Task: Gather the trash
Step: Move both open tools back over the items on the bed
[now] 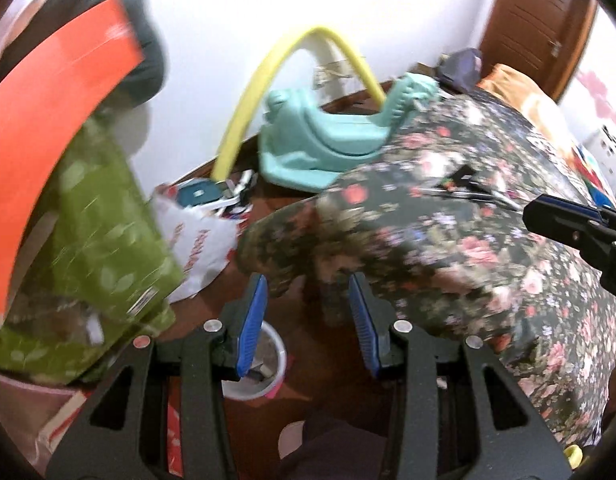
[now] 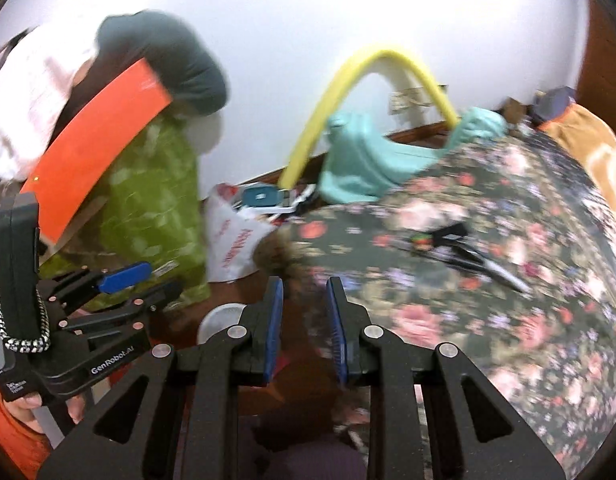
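We judge the collecting barely begun: both claws carry nothing. Our left claw (image 1: 304, 320) stands spread with only air between its blue pads, and the right claw (image 2: 304, 328) is narrowly parted, also empty. The likely trash, a white plastic bag (image 1: 200, 244) and small litter, lies on the floor just left of the floral-covered bed (image 1: 488, 240); a white cup (image 1: 264, 364) sits below it. Blur hides what the litter is, and the dark things on the bed stay unclear.

- Right side: the floral bedding (image 1: 468, 216) bulges out and blocks passage.
- Left side: green bag (image 1: 104, 240) and orange board (image 1: 56, 120) crowd in.
- Between them: narrow strip of brown floor (image 1: 308, 344), partly taken by white cup (image 1: 264, 364) and white plastic bag (image 1: 204, 248).
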### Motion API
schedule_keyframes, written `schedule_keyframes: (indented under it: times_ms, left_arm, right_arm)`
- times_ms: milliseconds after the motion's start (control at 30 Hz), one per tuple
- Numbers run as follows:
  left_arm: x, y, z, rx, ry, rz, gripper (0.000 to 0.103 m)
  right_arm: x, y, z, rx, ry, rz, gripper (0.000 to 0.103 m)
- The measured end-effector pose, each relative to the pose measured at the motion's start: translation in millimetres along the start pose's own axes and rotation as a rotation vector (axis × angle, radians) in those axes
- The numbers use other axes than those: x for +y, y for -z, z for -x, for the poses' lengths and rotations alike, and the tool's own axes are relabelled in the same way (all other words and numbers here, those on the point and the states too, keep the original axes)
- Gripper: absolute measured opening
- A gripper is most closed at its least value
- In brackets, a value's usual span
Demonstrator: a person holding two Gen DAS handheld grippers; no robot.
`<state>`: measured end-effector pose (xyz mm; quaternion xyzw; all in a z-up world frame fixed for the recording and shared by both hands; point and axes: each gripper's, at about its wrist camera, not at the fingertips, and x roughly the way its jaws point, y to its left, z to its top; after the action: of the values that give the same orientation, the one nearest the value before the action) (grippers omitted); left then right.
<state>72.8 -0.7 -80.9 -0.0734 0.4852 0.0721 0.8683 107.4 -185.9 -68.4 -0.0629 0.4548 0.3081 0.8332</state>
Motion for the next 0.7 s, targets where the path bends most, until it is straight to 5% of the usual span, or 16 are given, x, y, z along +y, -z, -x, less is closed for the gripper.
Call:
schedule_keyframes:
  times_ms: [367, 700]
  left_arm:
    - [-103, -43, -34, 0.004, 0.126, -0.161, 0.042]
    - [-153, -83, -88, 0.038, 0.178, -0.226, 0.042]
  right_arm:
    - [-115, 17, 25, -0.018, 0.136, -0.204, 0.02]
    - [-200, 29, 18, 0.013, 0.203, -0.337, 0.02]
